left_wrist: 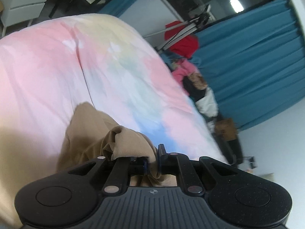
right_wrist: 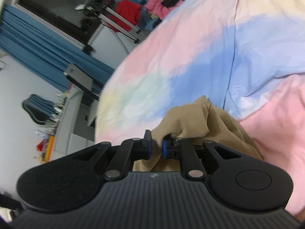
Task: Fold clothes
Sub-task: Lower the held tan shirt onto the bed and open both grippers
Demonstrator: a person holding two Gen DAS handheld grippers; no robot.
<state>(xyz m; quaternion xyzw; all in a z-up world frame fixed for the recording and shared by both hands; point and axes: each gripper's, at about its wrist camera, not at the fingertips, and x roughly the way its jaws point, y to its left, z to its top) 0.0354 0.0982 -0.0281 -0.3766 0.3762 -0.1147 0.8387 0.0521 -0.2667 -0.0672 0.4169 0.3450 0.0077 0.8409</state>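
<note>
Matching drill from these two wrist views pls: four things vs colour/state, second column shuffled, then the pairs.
Things:
1. left gripper
2. bedcover
3. curtain
4. garment hung on the stand

Colour or state:
A. red
B. pastel pink, blue and yellow patches
C. shut on bunched tan cloth
D. teal blue, pleated

Pairs: 1-C, 2-B, 3-D, 4-A.

The right gripper likewise pinches the tan garment, which lies bunched on the bedcover.
</note>
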